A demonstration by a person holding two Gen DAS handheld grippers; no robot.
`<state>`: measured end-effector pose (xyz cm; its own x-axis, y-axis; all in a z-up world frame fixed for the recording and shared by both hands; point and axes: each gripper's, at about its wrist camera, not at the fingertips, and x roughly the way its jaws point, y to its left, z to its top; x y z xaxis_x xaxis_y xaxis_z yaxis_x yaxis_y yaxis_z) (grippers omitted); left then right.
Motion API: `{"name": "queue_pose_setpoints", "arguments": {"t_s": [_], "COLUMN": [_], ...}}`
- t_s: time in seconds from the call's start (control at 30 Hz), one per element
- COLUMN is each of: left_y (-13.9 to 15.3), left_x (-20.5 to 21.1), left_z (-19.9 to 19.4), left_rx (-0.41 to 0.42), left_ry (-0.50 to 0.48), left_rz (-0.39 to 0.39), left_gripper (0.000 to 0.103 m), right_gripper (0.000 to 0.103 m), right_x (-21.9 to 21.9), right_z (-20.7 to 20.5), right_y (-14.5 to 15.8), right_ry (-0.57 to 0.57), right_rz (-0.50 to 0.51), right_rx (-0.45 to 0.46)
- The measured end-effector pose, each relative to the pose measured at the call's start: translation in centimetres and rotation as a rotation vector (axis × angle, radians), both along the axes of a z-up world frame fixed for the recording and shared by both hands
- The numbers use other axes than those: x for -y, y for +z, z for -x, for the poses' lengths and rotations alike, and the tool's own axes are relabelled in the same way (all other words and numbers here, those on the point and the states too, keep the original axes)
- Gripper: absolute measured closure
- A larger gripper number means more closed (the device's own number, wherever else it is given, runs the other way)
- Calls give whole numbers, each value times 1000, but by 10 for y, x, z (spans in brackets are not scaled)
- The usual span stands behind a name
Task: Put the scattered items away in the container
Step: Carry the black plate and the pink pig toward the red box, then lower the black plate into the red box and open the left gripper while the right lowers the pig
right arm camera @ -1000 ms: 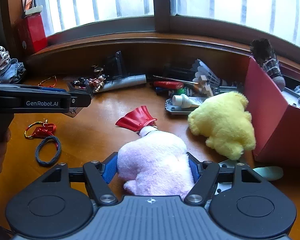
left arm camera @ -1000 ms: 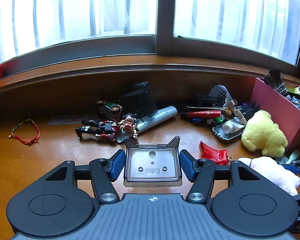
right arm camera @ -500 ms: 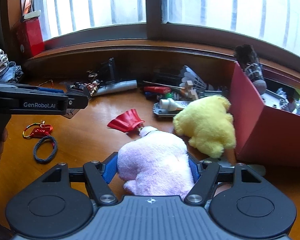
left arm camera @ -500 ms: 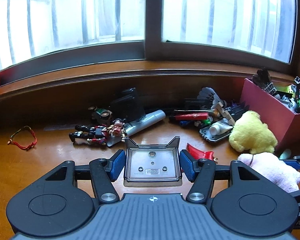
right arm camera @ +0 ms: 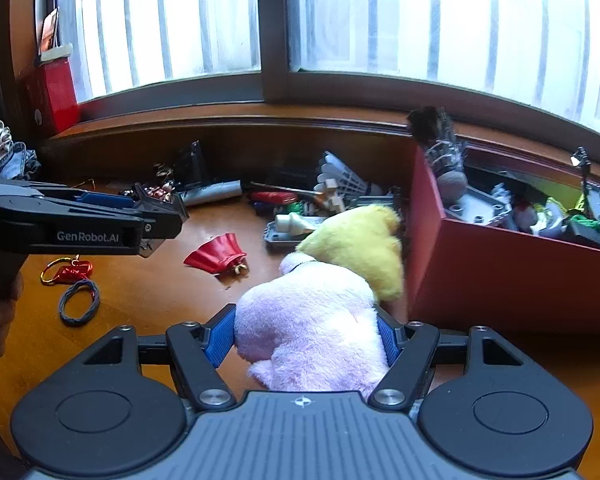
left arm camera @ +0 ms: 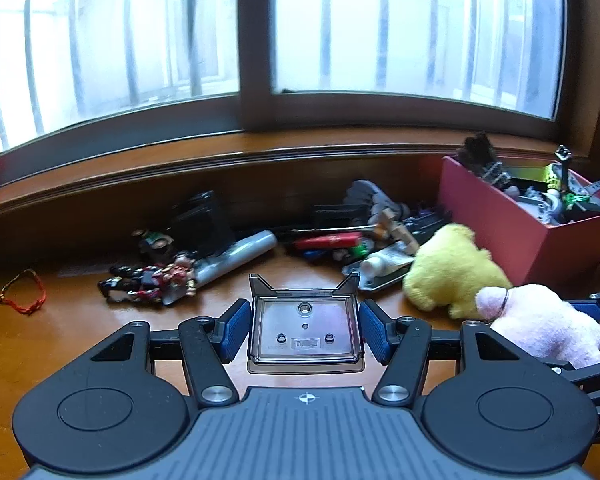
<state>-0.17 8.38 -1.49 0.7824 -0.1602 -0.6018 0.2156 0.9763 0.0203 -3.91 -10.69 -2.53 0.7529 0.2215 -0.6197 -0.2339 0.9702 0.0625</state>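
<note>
The fluffy pink plush toy (right arm camera: 312, 320) hides most of the right gripper's right blue finger pad (right arm camera: 388, 338). Behind it, the yellow plush toy (right arm camera: 360, 248) is partly covered. The red rectangular cardboard box (right arm camera: 500, 272) runs off the frame's right edge, its contents too jumbled to tell.

Left gripper (left arm camera: 304, 330) holds a clear plastic tray (left arm camera: 304, 328) between its blue pads (left arm camera: 233, 330). To the right, a pink plush toy (left arm camera: 540, 326) sits raised beside the yellow plush (left arm camera: 452, 268), near the red box (left arm camera: 500, 220).
</note>
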Motion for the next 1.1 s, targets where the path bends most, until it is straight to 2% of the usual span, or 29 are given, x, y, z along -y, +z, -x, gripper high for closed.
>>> {"name": "queue_pose_setpoints", "arguments": {"t_s": [0.5,0.7,1.1], "left_y": [21,29,45], "left_x": [71,106,185], "left_z": [1,-2,-19], "left_rx": [52,75,124], "left_ry": [-83,-111,-156], "left_rz": [5,20,17], "left_gripper": [44,44,44], "right_gripper": [33,33,33], "right_x": [57,90,172], "right_z": [16,22,15], "right_y": [23,35,46], "right_ry": [-10,-22,-83], "right_rz": [-30,-35,-108], "right_rx": [72,115,163]}}
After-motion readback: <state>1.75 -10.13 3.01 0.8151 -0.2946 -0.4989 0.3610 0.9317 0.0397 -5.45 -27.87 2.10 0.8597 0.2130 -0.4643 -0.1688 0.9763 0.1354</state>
